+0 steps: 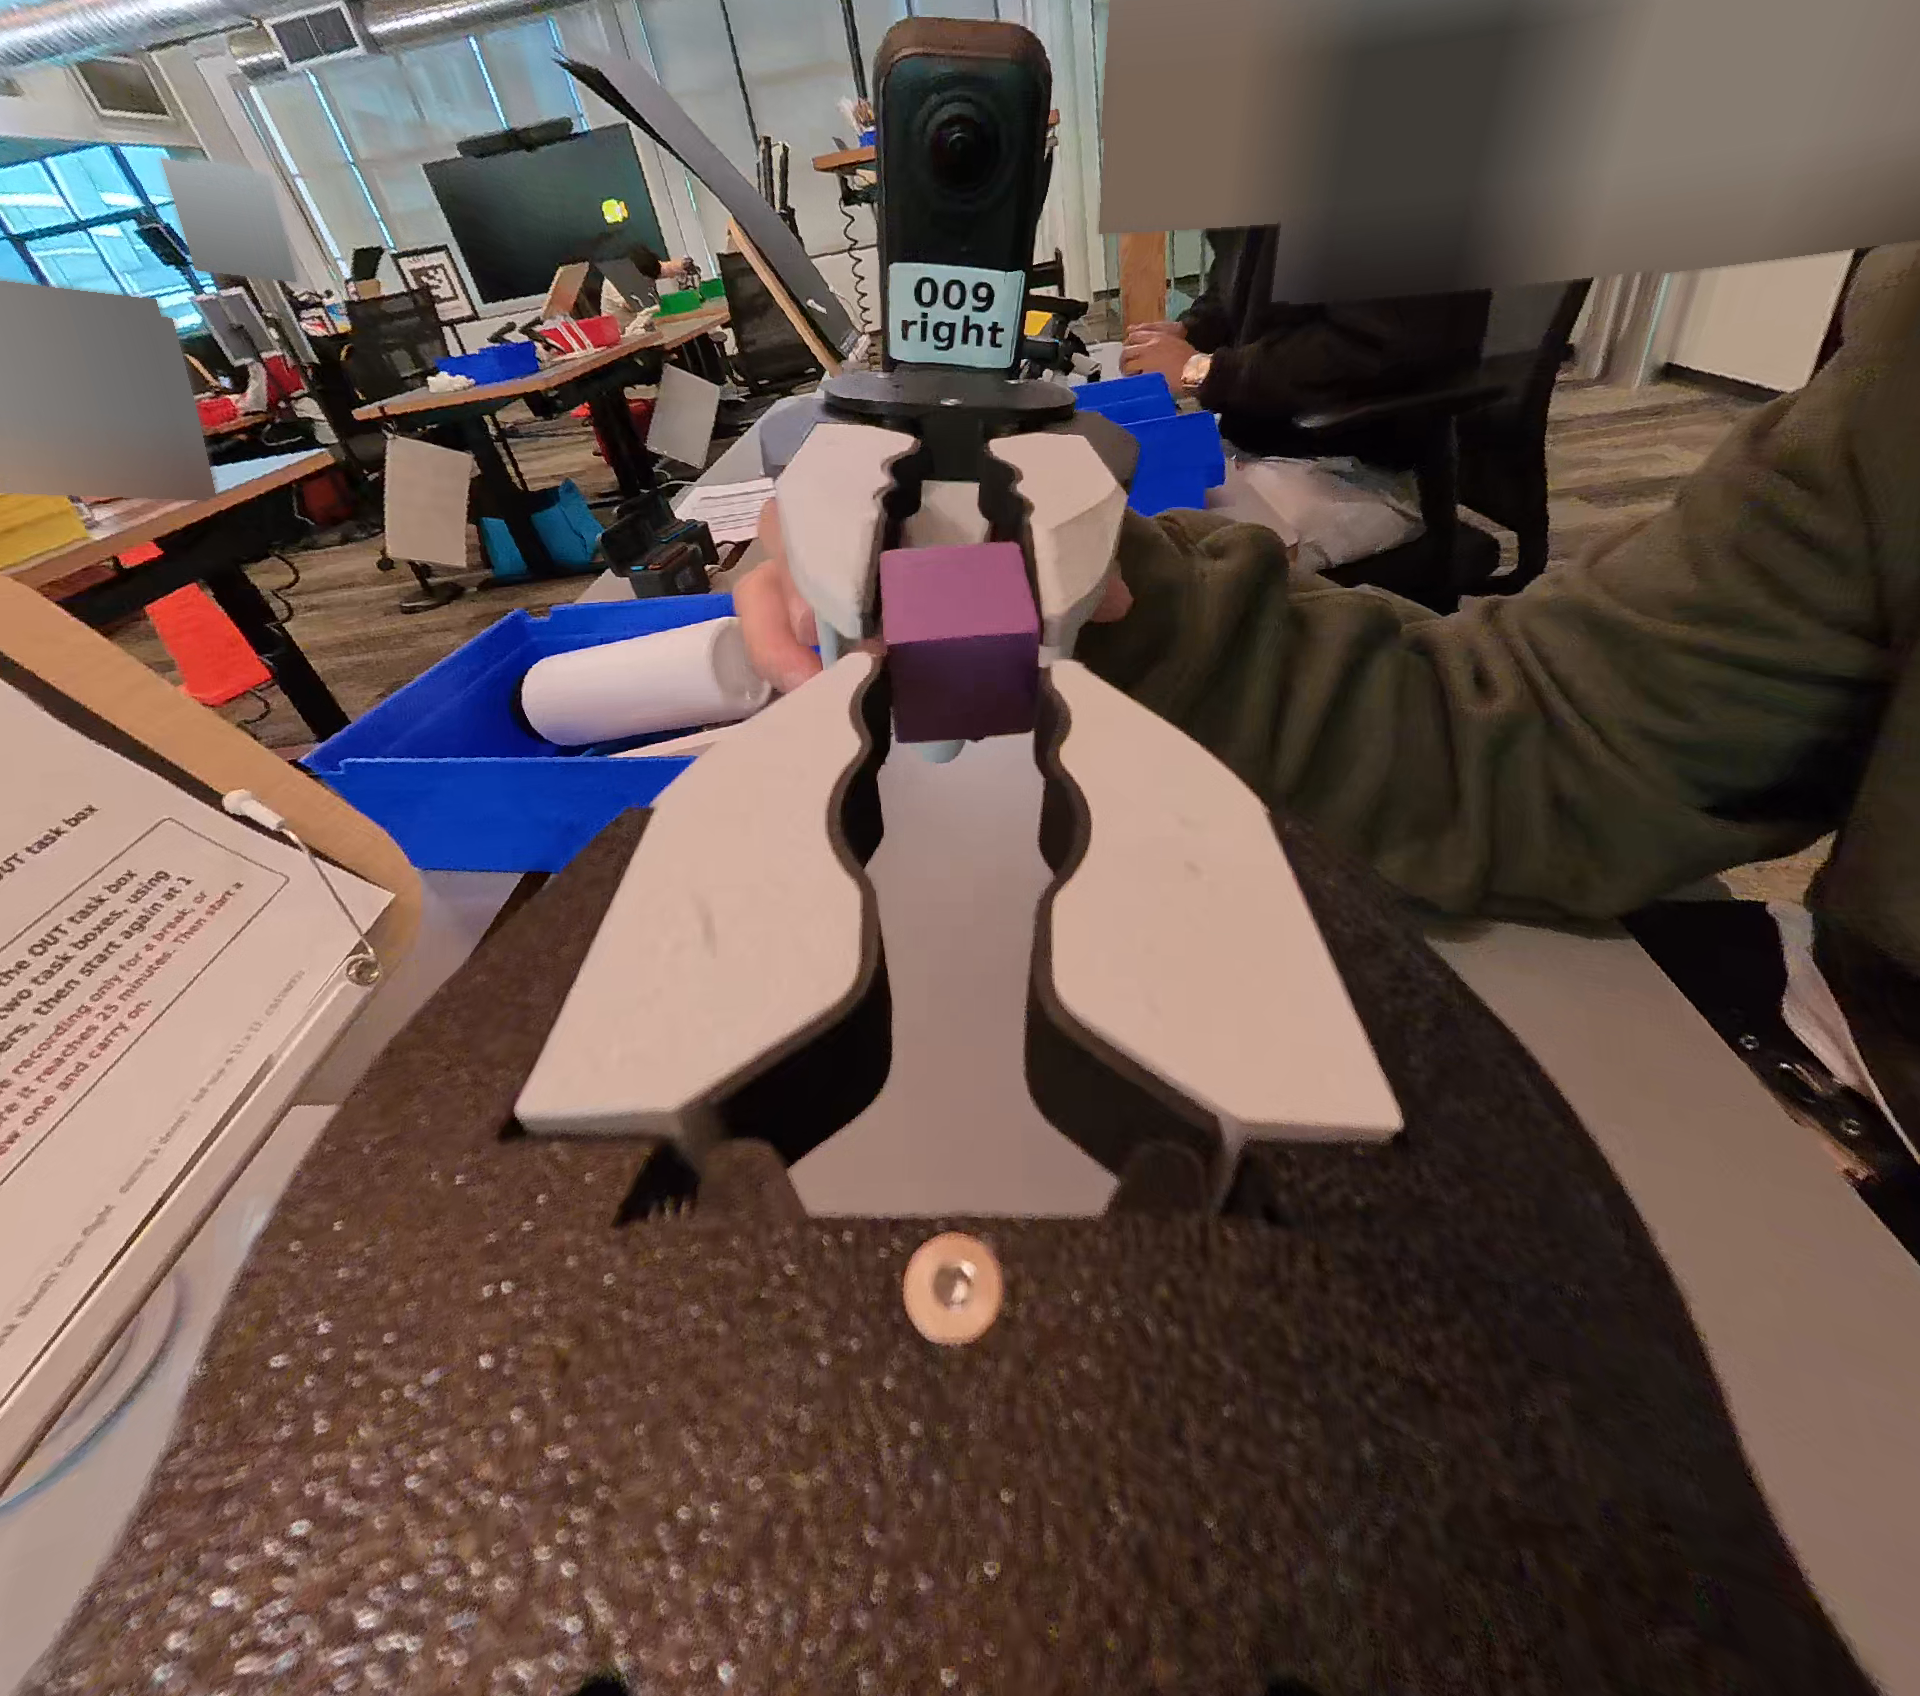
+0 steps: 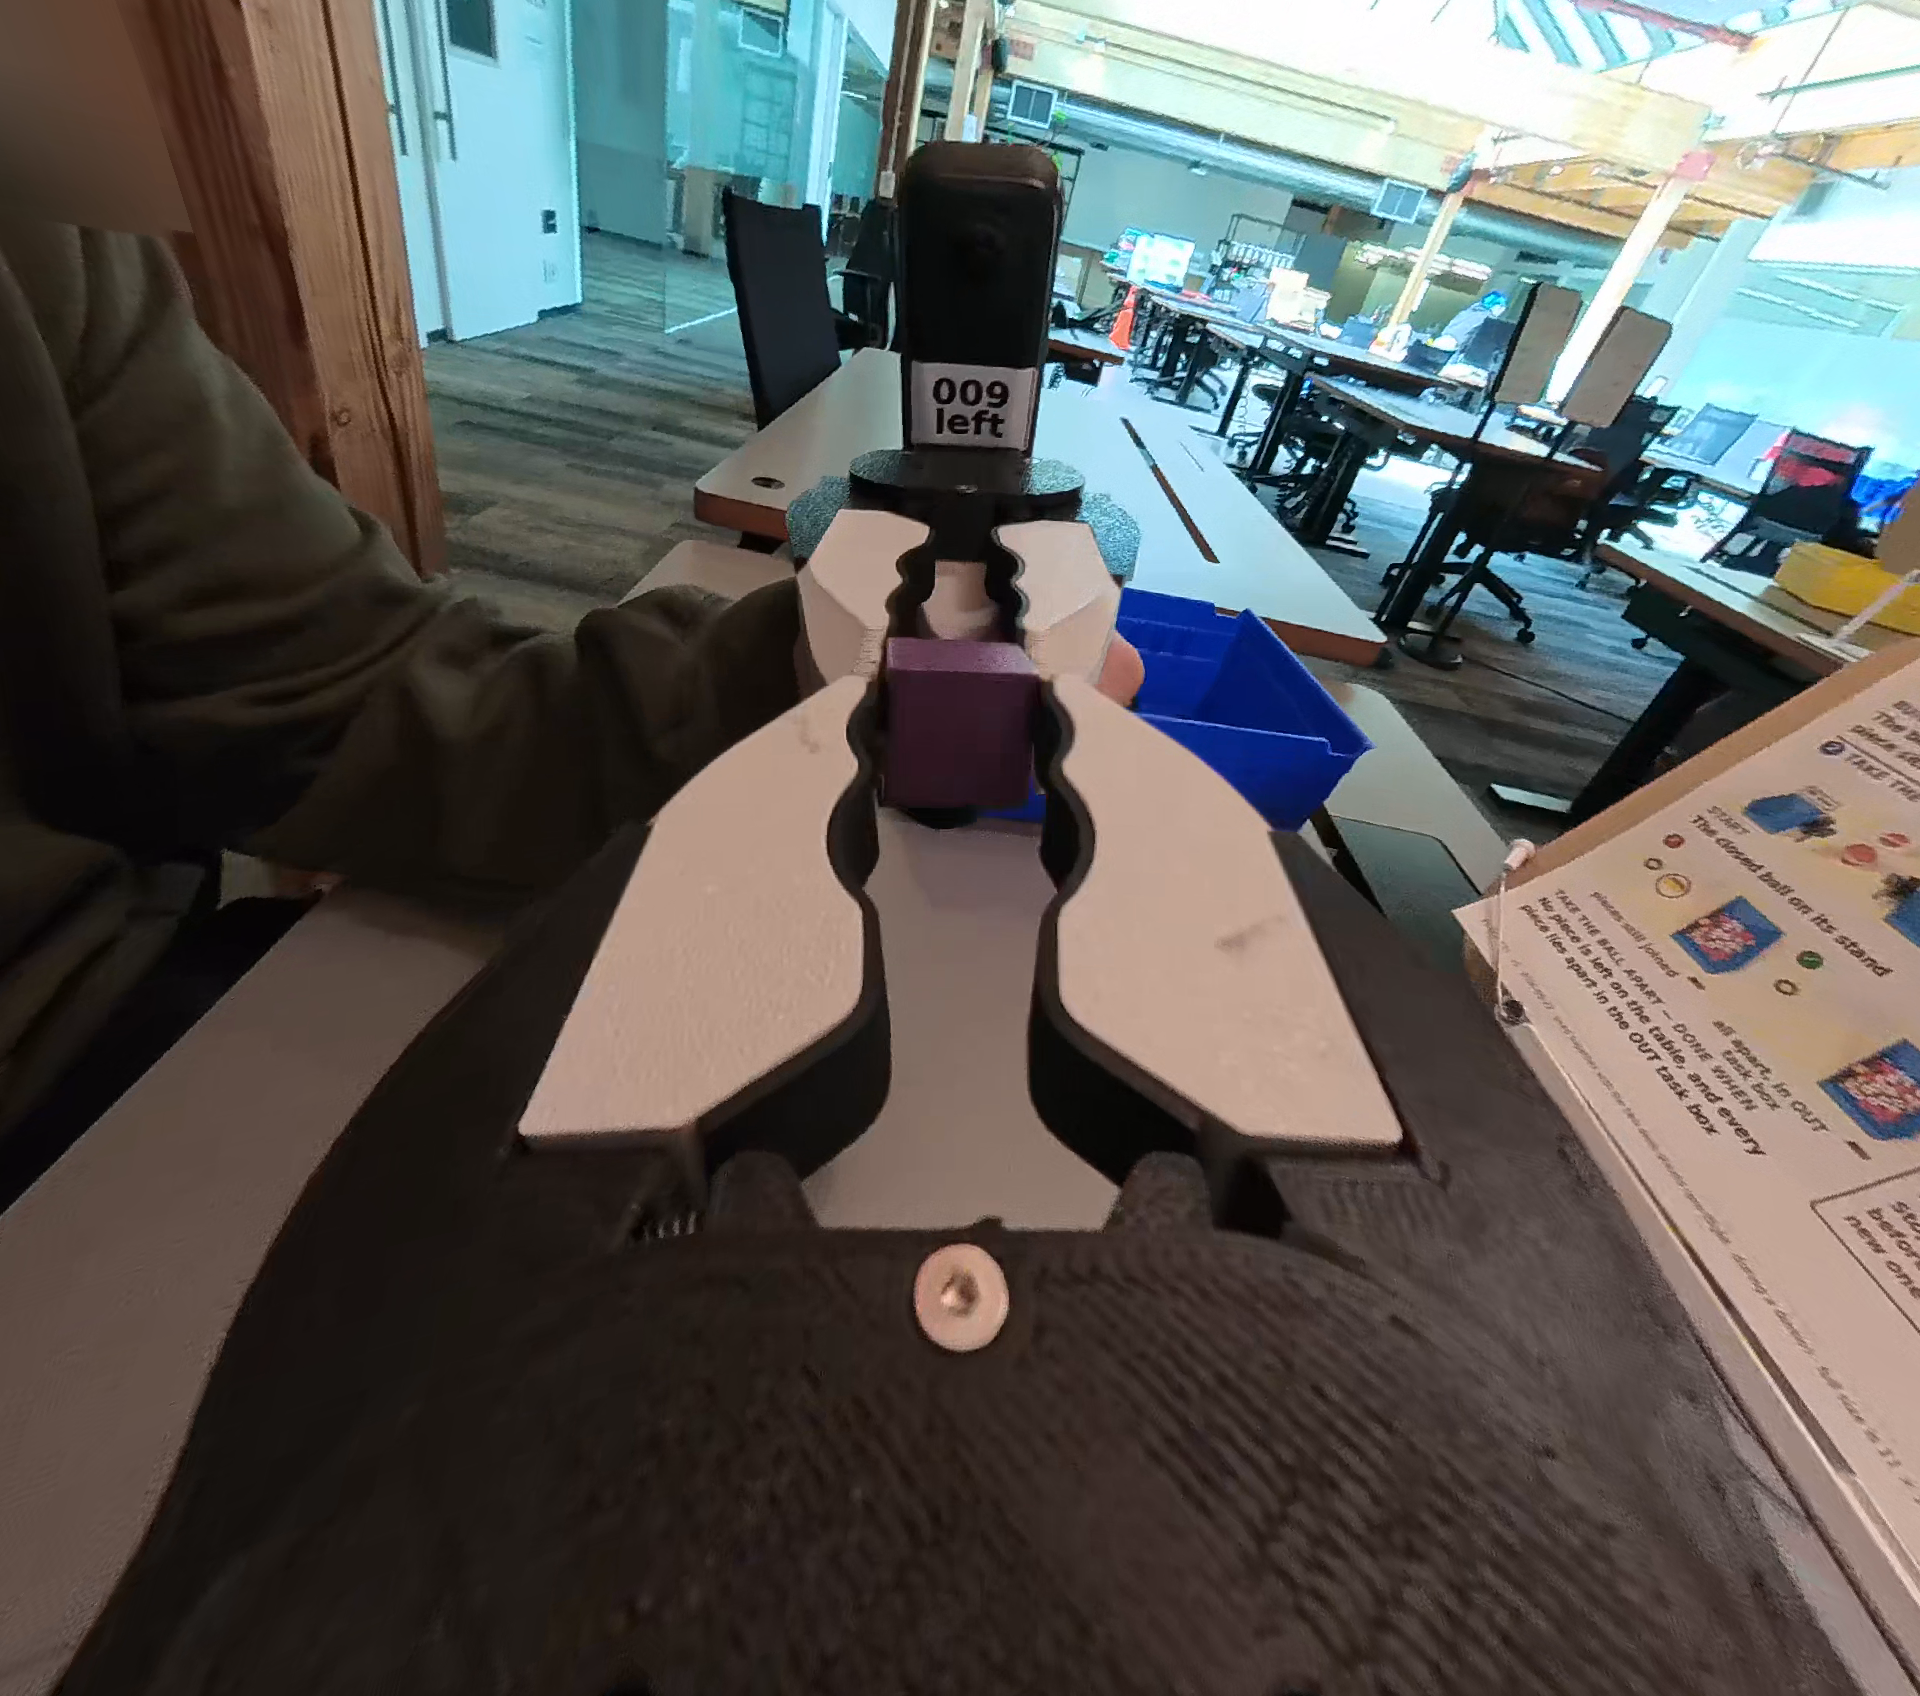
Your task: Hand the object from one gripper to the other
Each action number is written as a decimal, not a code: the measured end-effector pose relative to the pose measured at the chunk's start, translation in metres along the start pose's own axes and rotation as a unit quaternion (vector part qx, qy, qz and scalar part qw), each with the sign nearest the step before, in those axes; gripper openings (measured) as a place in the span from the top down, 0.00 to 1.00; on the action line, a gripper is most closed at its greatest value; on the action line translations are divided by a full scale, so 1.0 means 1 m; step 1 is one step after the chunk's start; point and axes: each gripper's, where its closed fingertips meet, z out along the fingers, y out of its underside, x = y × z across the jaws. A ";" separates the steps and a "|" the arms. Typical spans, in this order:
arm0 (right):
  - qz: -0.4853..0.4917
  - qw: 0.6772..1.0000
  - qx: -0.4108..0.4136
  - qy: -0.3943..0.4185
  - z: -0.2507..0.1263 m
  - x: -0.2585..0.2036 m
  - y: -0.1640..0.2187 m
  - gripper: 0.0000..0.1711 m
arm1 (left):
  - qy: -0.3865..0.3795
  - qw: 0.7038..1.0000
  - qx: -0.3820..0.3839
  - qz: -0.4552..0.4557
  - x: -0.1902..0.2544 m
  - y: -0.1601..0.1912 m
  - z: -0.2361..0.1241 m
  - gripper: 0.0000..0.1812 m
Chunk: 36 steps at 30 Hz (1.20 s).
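The purple block (image 1: 961, 644) sits in the air above the grey table (image 1: 1621, 1158), caught between the two grippers, which face each other tip to tip; in the left wrist view the left gripper (image 1: 961, 690) has its two pale fingers (image 1: 769, 815) drawn narrow about the near, lower part of the block, the dark wavy inner edges lying against its two sides; the right gripper (image 1: 956, 607) comes at it from the far side, its fingers also narrow and pressed to the upper part of the block, with a black camera (image 1: 961, 192) bearing a white label standing above them; a hand (image 1: 774, 618) in a green sleeve (image 1: 1507, 670) holds that gripper.

In the right wrist view the block (image 2: 958, 737) shows the same way round; the right gripper (image 2: 956, 742) has its tips against the block's sides, and the left gripper (image 2: 956, 659) closes on it from beyond, under its own labelled camera (image 2: 977, 275); both seem to hold it at once, though which carries the weight I cannot tell.

A blue bin (image 1: 468, 763) stands on the table just behind, with a white roll (image 1: 644, 690) lying in it; a printed sheet (image 1: 114, 1002) on a board leans at the left; in the right wrist view another blue bin (image 2: 1247, 711) lies beyond the fingers, and a printed sheet (image 2: 1714, 971) at the right.
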 end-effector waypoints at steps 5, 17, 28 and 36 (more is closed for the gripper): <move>-0.008 0.999 -0.008 0.031 -0.001 0.009 -0.004 0.84 | -0.048 0.998 0.022 0.017 -0.011 -0.007 -0.001 0.84; 0.291 0.906 0.291 0.099 -0.023 0.069 -0.049 0.84 | -0.422 0.801 -0.011 0.424 -0.050 -0.035 0.005 0.74; 0.308 0.910 0.275 0.041 0.008 0.049 -0.048 0.84 | -0.496 0.725 0.002 0.477 -0.049 -0.052 -0.016 0.85; 0.151 0.974 0.148 0.080 -0.016 0.045 -0.029 0.74 | -0.283 0.922 0.015 0.263 -0.040 -0.033 -0.002 0.85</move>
